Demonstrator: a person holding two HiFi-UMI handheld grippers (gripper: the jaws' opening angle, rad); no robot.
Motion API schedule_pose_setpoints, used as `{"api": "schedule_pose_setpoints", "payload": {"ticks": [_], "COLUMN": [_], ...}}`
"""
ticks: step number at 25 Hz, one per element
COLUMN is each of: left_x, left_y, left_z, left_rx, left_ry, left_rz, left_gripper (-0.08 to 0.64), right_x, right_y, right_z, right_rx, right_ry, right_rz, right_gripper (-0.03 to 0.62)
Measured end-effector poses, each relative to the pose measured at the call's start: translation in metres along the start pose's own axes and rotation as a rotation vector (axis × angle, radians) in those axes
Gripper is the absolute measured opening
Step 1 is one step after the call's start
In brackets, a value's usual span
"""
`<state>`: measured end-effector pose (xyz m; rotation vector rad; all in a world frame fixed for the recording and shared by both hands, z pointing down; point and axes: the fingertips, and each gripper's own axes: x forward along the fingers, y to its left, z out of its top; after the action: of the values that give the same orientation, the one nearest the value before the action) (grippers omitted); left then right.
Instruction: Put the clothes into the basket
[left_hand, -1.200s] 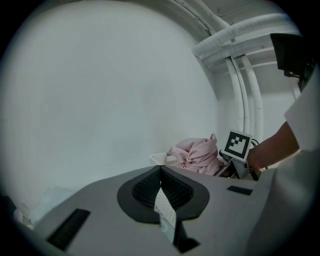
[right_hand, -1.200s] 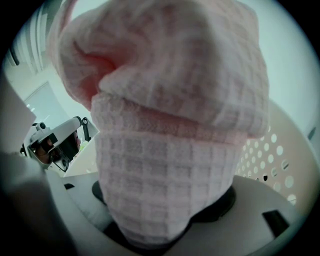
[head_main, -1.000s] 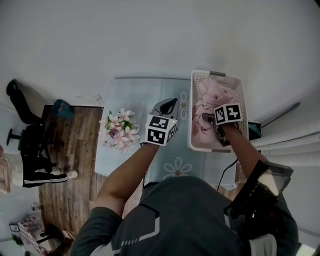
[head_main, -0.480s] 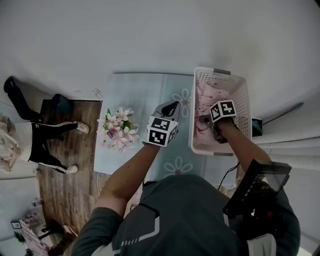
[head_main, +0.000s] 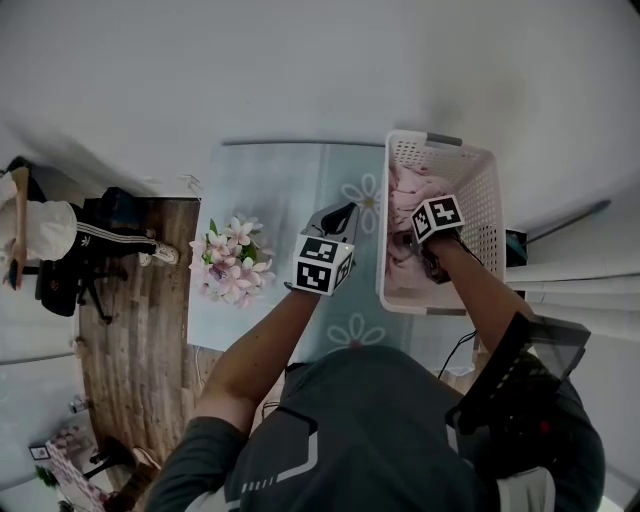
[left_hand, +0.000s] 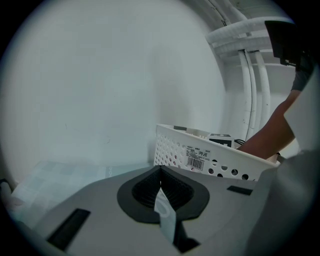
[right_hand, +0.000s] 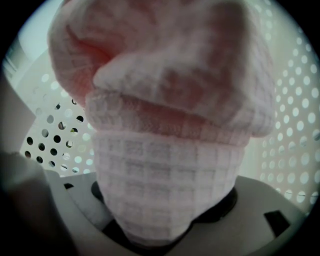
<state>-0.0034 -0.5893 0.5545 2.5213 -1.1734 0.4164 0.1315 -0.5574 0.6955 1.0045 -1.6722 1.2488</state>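
- Head view, right of frame: pink cloth (head_main: 403, 195) already down inside white basket (head_main: 487, 215), heaped toward its upper end.
- Compared with a second ago: hardly shifted. Right gripper (head_main: 418, 245) drawn a little up-frame over the heap, cloth in the basket throughout.
- Judged from that: drop made, with only letting go and pulling clear left for this piece. No other clothes seen on table (head_main: 270, 180).
- Right gripper view: jaws wide and easing wider. Waffle-weave cloth (right_hand: 165, 150) bunched in the throat between them and filling the frame, with perforated basket walls (right_hand: 295, 150) either side. Looks released rather than pinched, though the fabric touches the inner faces.
- Left gripper (head_main: 342, 213): centre frame above the table, just left of the basket, much as a second ago. Clenched shut (left_hand: 160, 172), holding nothing.
- Flowers (head_main: 228, 262) left of centre, near the table's edge.
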Motion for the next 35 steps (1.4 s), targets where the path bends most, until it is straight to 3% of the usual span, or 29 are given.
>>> {"api": "schedule_pose_setpoints", "payload": {"ticks": [13,27,35], "left_x": [-0.011,-0.079,-0.109], "left_y": [-0.010,-0.032,-0.053], "left_z": [0.005,0.031,0.047], "left_rx": [0.003,0.040,0.053], "left_ry": [-0.017,-0.087,-0.153], "left_rz": [0.001,0.026,0.021], "left_gripper": [0.009,0.009,0.009], "right_x": [0.005,-0.003,-0.045], "right_y": [-0.002,0.001,0.004], "right_z": [0.003,0.000,0.002], "right_rx": [-0.010,-0.009,0.008], "right_ry": [-0.011,-0.051,-0.100], "right_rz": [-0.008,0.006,-0.010], "right_gripper": [0.362,0.380,0.420]}}
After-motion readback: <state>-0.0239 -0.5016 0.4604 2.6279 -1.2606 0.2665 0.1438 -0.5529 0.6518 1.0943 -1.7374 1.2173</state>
